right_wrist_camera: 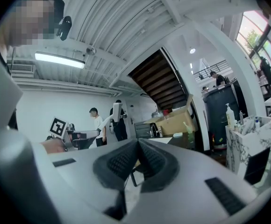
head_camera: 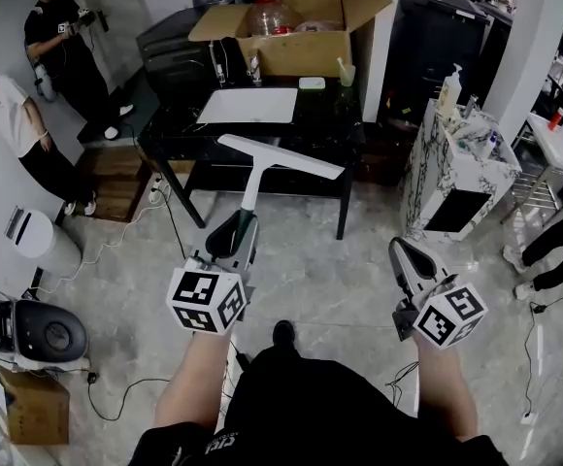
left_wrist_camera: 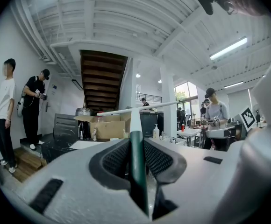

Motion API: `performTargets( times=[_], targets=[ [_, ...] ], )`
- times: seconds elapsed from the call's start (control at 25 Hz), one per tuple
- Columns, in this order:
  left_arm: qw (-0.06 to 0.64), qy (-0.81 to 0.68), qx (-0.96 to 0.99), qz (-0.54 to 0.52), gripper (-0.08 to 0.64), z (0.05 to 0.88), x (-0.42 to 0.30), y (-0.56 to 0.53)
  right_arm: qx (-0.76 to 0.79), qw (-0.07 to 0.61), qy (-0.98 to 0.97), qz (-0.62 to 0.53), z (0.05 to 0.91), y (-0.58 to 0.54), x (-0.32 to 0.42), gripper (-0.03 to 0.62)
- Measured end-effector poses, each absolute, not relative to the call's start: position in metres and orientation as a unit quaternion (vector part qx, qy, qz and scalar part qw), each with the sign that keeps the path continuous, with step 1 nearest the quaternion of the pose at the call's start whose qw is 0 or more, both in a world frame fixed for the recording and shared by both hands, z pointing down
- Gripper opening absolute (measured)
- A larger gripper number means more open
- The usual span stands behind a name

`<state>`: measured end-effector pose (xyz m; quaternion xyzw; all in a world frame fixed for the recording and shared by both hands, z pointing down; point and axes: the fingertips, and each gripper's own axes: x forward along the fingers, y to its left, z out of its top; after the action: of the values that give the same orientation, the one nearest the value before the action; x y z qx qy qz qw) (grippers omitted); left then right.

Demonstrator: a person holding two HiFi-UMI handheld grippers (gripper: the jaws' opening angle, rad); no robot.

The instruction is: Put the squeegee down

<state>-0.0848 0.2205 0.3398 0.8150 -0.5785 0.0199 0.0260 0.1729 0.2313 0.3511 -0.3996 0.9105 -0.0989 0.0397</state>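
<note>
The squeegee [head_camera: 280, 157] has a long white blade on a white neck and a dark green handle. My left gripper [head_camera: 233, 237] is shut on that handle and holds it out level, with the blade in the air in front of the black table [head_camera: 170, 136]. In the left gripper view the green handle [left_wrist_camera: 136, 162] runs between the pads, and the blade [left_wrist_camera: 140, 108] crosses the view beyond them. My right gripper [head_camera: 401, 250] is off to the right over the floor. Its pads meet with nothing between them, as the right gripper view [right_wrist_camera: 138, 143] shows.
A white board [head_camera: 249, 106], small bottles and a cardboard box [head_camera: 291, 37] are on the black table. A marble-patterned cabinet [head_camera: 456, 168] stands at the right. Two people [head_camera: 63, 47] stand at the far left. Cables [head_camera: 116, 246] and a dark appliance [head_camera: 39, 333] lie on the floor at the left.
</note>
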Motion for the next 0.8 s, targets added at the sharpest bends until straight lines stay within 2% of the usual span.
performTargets(
  times=[0.8],
  targets=[
    [0.048,-0.559,0.828,0.014,0.103,0.363,-0.109,0.043,-0.418,0.011,0.899,-0.132,0.385,0.078,0.151,0.005]
  ],
)
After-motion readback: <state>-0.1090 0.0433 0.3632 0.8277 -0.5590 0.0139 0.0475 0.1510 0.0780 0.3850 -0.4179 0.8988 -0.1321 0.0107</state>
